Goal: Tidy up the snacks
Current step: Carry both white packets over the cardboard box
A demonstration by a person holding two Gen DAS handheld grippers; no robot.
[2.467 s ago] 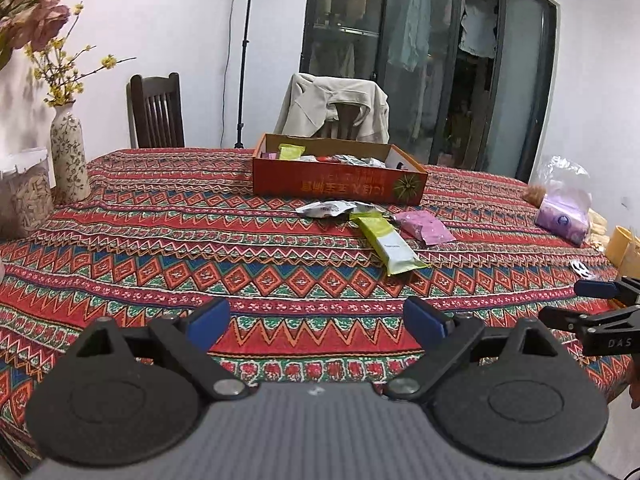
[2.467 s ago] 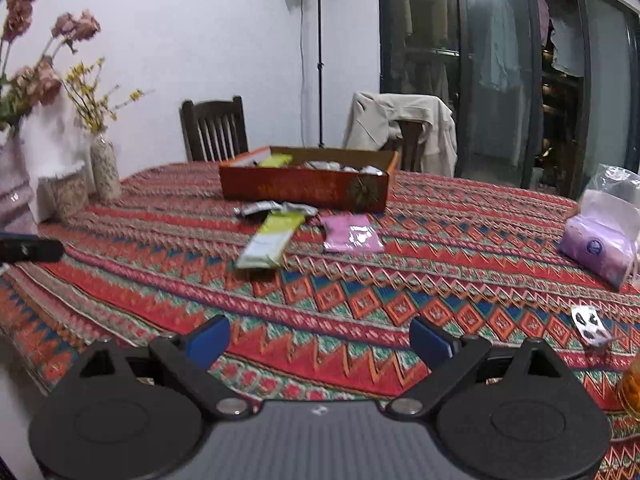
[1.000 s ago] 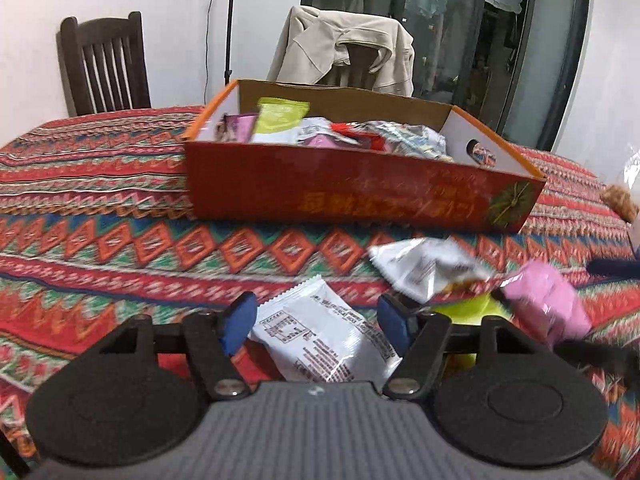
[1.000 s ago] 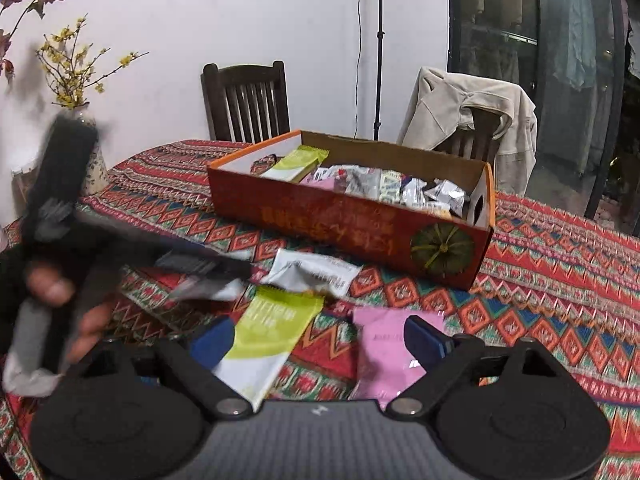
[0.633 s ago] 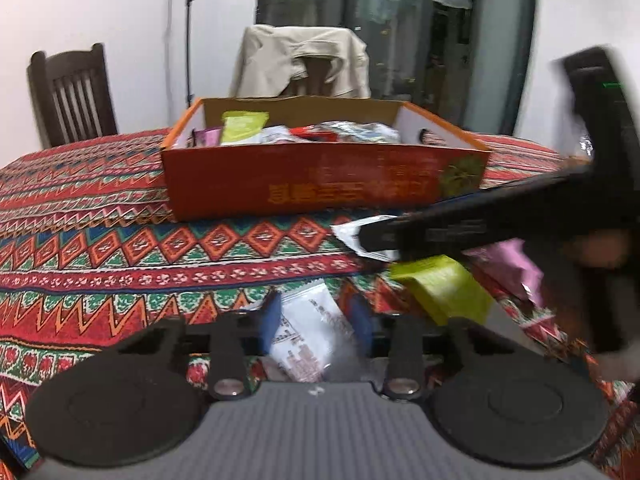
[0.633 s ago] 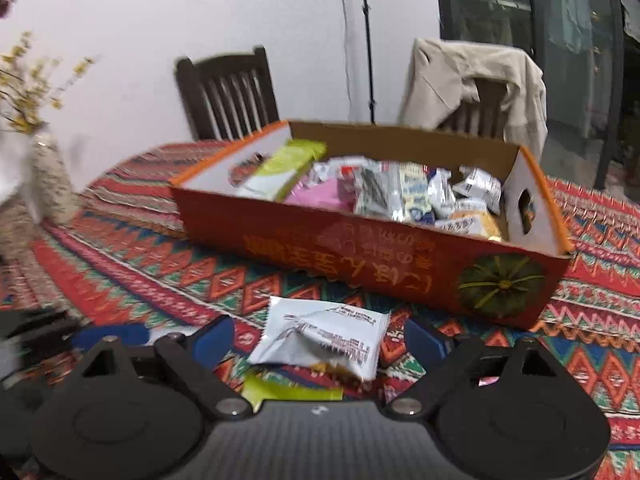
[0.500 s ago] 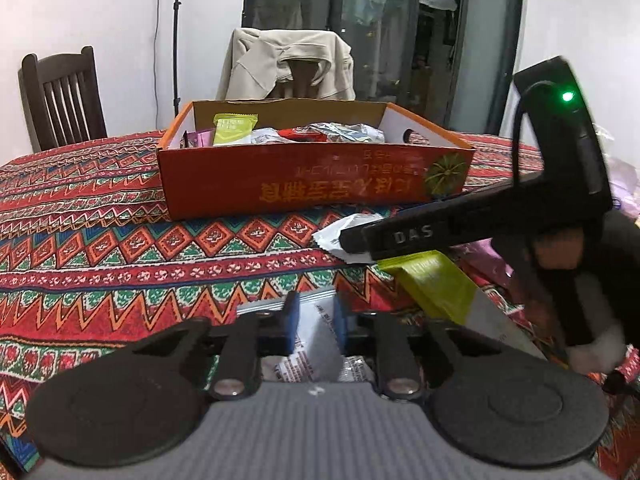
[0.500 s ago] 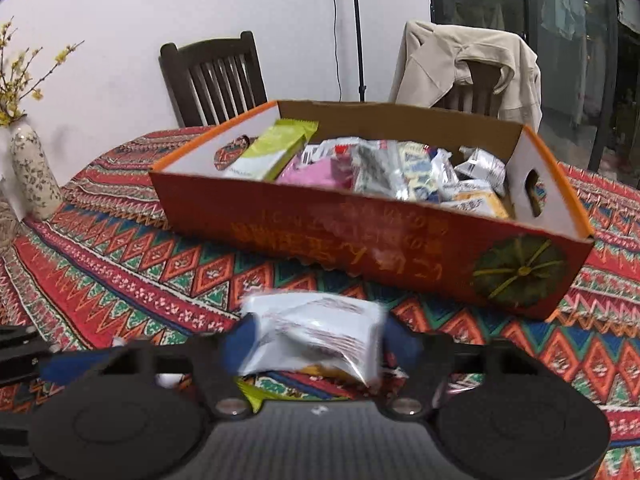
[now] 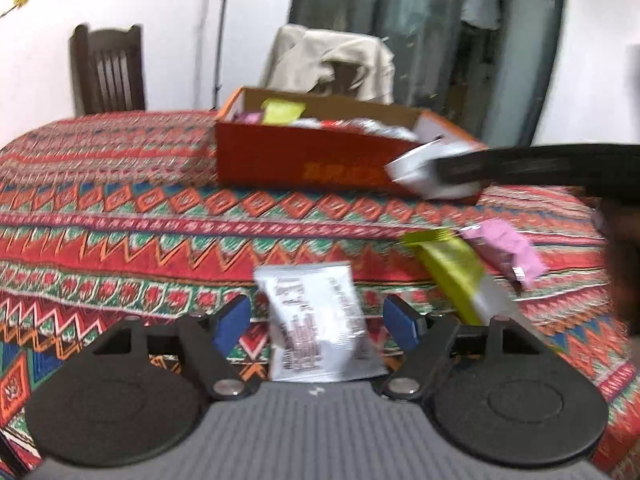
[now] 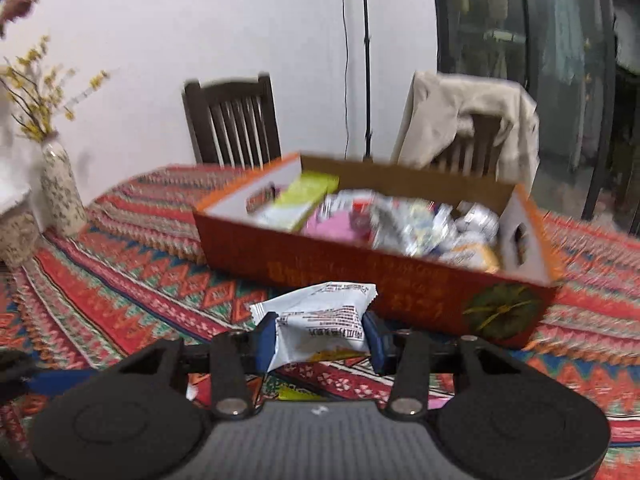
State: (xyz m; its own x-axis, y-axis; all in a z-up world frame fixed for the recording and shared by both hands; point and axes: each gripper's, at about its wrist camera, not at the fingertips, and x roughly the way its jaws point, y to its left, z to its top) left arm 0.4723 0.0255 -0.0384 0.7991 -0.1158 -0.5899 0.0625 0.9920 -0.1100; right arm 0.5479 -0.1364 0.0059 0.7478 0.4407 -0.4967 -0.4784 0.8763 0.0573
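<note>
Orange box (image 10: 304, 264) wall — path above open

Left gripper (image 9: 316, 322) jaws just opened, pads apart; right gripper (image 10: 320, 338) jaws just closed, clamped.

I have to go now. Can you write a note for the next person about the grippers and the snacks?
Right gripper: shut on a white snack packet, lifted in front of the orange box.
Left gripper: jaws just reopened, another white packet between them, not gripped.
Done: many snacks in the box.
Left: both white packets, plus the yellow-green packet and pink packet on the tablecloth.
</note>
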